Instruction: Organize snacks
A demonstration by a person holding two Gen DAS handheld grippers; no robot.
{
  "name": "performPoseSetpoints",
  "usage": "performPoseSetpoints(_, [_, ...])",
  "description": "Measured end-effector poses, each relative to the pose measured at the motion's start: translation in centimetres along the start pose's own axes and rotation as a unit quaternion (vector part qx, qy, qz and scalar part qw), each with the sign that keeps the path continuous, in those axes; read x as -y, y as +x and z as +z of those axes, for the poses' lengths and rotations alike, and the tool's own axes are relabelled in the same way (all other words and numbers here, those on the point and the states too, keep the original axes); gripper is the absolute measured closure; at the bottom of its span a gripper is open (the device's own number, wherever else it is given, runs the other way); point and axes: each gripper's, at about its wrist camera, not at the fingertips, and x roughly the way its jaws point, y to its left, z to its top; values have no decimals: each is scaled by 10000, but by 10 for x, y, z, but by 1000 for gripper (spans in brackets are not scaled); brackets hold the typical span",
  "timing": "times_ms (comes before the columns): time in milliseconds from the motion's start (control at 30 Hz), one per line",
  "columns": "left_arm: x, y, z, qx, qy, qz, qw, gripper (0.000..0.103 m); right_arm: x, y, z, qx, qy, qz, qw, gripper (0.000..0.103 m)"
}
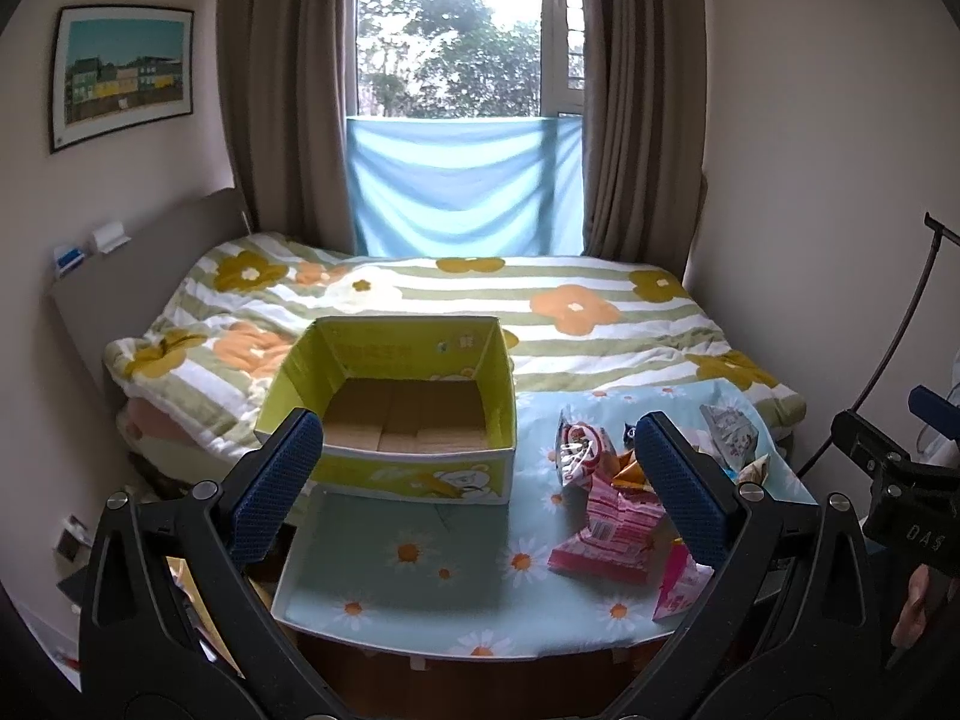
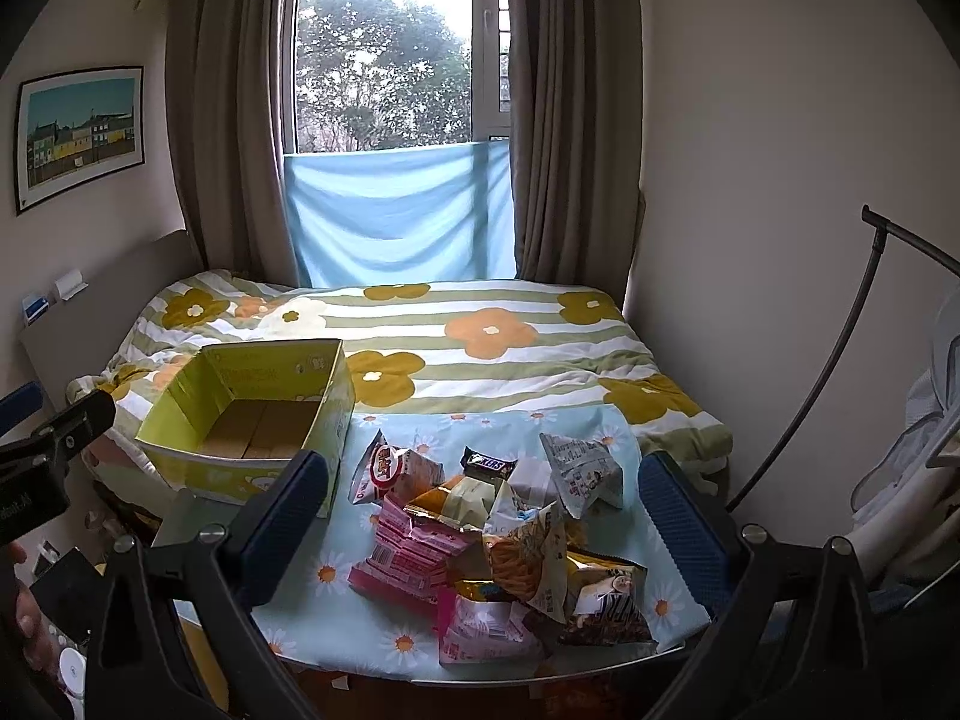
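A yellow-green open box [image 1: 396, 420] stands on the left of a small table with a daisy-print cloth [image 1: 420, 564]; its cardboard floor is bare. It also shows in the right wrist view [image 2: 252, 414]. A pile of snack packets [image 2: 504, 546] lies on the table's right half: pink wafer packs [image 1: 606, 534], a Snickers bar [image 2: 489, 463], a grey triangular pouch [image 2: 585, 468], an orange crisp bag [image 2: 528, 558]. My left gripper [image 1: 480, 486] is open and empty, above the table's front. My right gripper [image 2: 486, 516] is open and empty, framing the pile from above.
A bed with a flowered striped quilt [image 2: 480, 336] lies right behind the table. Curtains and a window with a blue cloth [image 1: 462, 192] stand beyond. A dark curved pole [image 2: 840, 360] stands at the right. The right gripper's body [image 1: 900, 480] shows at the left view's right edge.
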Motion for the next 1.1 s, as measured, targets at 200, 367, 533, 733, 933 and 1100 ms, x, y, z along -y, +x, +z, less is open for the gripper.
performPoseSetpoints(200, [-1, -3, 1, 33, 32, -23, 10000, 0, 0, -1, 1, 47, 59, -32, 10000, 0])
performPoseSetpoints(367, [0, -2, 2, 31, 38, -27, 10000, 0, 3, 1, 4, 28, 64, -83, 9999, 0])
performPoseSetpoints(533, [1, -1, 1, -12, 56, 3, 10000, 0, 3, 1, 4, 25, 22, -86, 10000, 0])
performPoseSetpoints(733, [1, -2, 1, -11, 48, -7, 10000, 0, 2, -1, 4, 36, 5, -85, 10000, 0])
performPoseSetpoints(933, [2, -4, 0, -8, 68, -38, 10000, 0, 5, -1, 4, 50, 43, -68, 10000, 0])
performPoseSetpoints(1100, [4, -4, 0, -11, 90, -82, 9999, 0, 5, -2, 2, 56, 70, -54, 9999, 0])
